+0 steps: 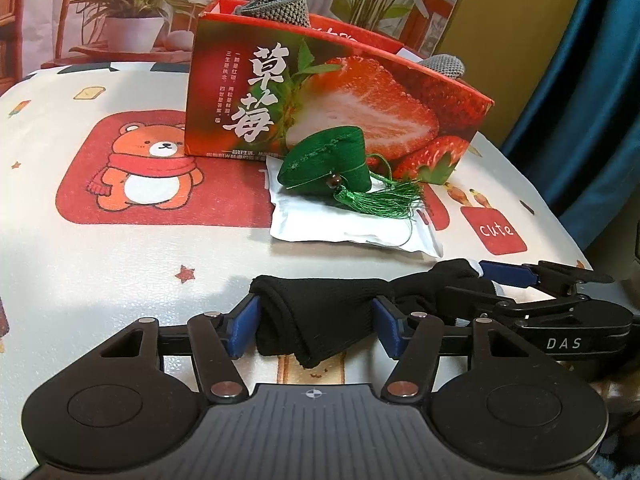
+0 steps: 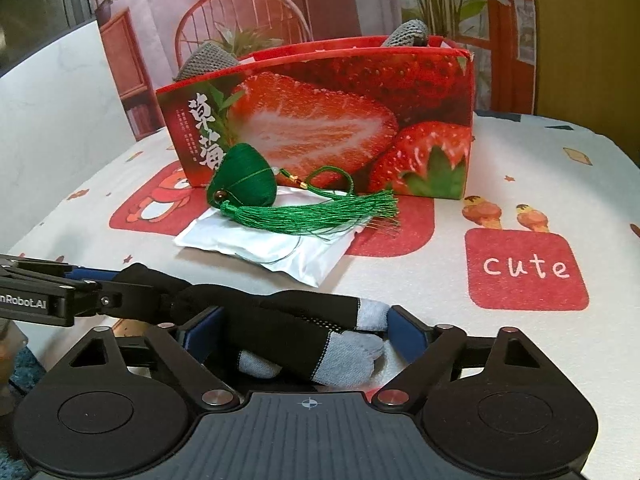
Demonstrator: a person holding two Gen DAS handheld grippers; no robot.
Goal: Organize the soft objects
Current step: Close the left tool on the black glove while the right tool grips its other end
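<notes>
- Left gripper point(image 1: 316, 326) fingers straddle the cuff end of the black sock point(image 1: 320, 320); blue pads look to be touching the fabric on both sides, though a firm clamp can't be confirmed.
- Right gripper point(image 2: 304, 340) fingers stand apart around the grey toe end of the same sock; the left pad is clear of the cloth and the right one looks just clear too, so not gripping yet.
- Sock lies on the tablecloth point(image 2: 520, 200), in front of the strawberry box point(image 1: 320, 96), nearer the camera than the white pouch point(image 1: 344, 216).
- Green tassel sachet point(image 1: 328, 160) sits on the pouch, against the box front.
- Grey knit items point(image 1: 276, 6) already poke out of the box top.
- Judgement: the sock is light, limp and compressible and will sag between the grips; pinch the bunched fabric at each end, not the thin edge.
</notes>
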